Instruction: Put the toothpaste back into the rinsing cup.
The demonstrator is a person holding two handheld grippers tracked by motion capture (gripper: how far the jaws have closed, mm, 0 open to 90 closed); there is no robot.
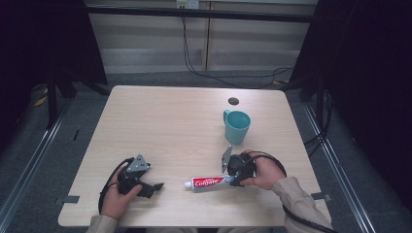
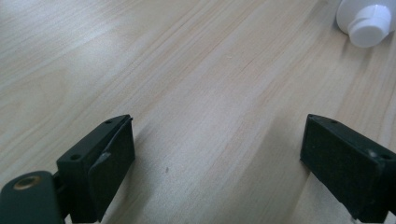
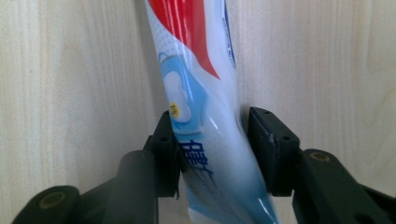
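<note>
From the high view, a toothpaste tube (image 1: 209,183) lies flat near the lower middle of the desk (image 1: 175,121), with a teal mug (image 1: 236,126) standing just above it toward the right. The right gripper (image 1: 236,178) sits at the tube's tail end; the right gripper view brings out what the high view hides, the jaws pressed against both sides of the tube (image 3: 205,116), whose white, red and blue skin bends slightly between them. The left gripper (image 1: 154,187) rests at lower left, and its own view shows the jaws spread wide over bare wood, holding nothing, with the tube's white cap (image 2: 369,23) in the upper right corner.
</note>
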